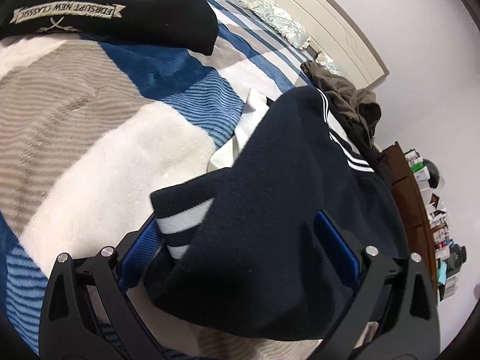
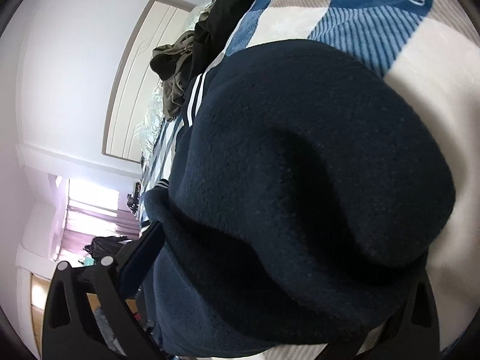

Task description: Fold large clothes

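The left hand-held gripper (image 1: 240, 252) pinches the navy sweater (image 1: 285, 210) near its striped cuff (image 1: 177, 228) above the bed blanket (image 1: 90, 120), the right hand-held gripper (image 2: 270, 270) grips a thick bunch – whose weight may slip out, spoiling the fold

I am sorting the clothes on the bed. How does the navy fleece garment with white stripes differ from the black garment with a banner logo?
The navy fleece garment with white stripes sits between the left gripper fingers, bunched; the black garment with a banner logo lies untouched on the striped blanket. The navy one shows white stripes, the black one a pale lettered banner. Both are dark and thick.
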